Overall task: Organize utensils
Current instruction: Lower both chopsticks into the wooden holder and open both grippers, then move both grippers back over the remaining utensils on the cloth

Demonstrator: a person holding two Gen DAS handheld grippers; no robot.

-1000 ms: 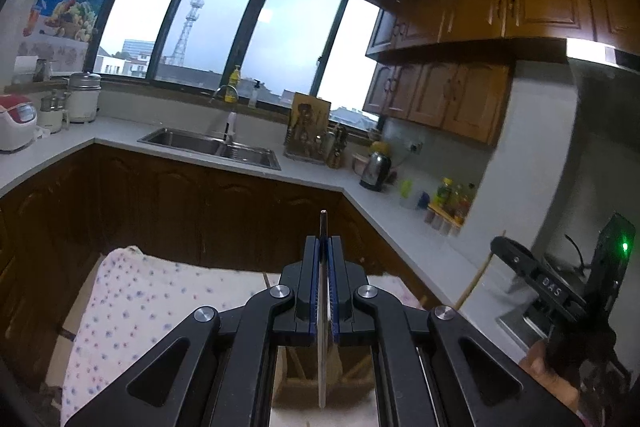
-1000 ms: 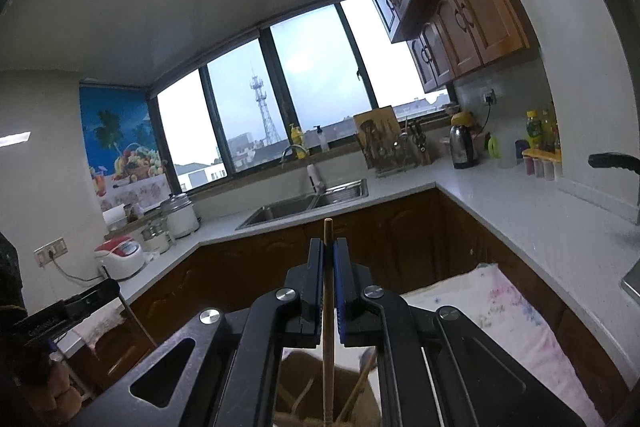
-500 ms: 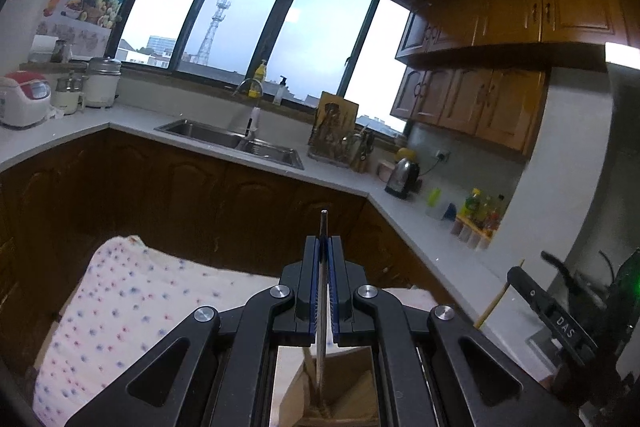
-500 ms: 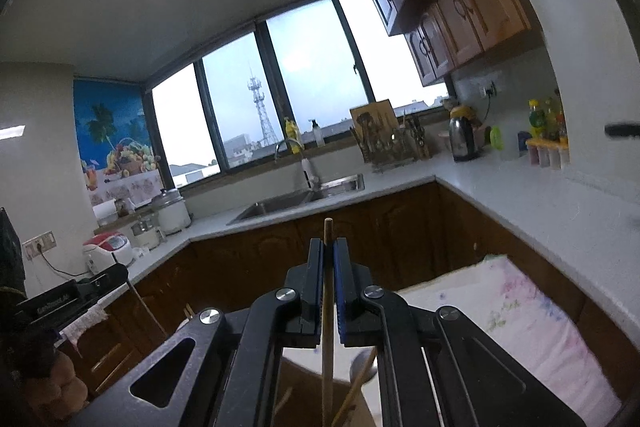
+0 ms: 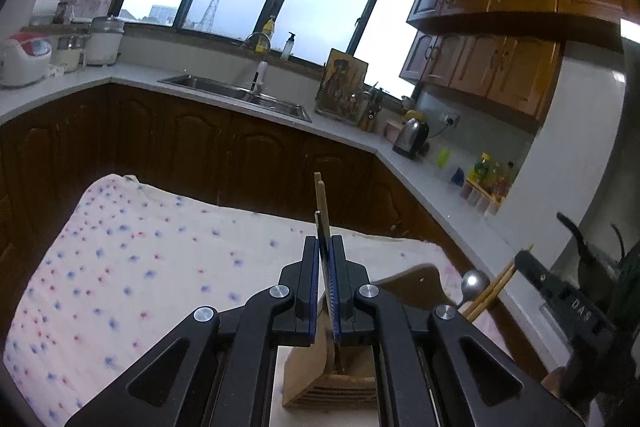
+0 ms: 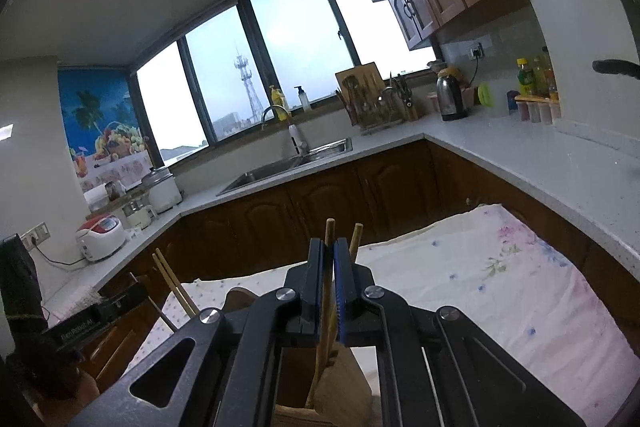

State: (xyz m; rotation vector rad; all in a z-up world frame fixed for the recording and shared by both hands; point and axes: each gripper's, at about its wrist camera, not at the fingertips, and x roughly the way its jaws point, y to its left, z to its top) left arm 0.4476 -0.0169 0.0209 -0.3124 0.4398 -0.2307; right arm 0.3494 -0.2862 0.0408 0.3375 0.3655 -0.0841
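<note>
Each gripper clamps an upright utensil directly over the wooden utensil holder (image 5: 332, 383): left gripper (image 5: 325, 291) a flat metal-tipped piece, right gripper (image 6: 329, 297) a wooden chopstick (image 6: 329, 239), long axes pointing down into it.

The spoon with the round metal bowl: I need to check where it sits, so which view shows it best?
The left wrist view: the spoon shows its shiny bowl beside wooden chopsticks, right of the wooden holder. The right wrist view shows no spoon bowl.
</note>
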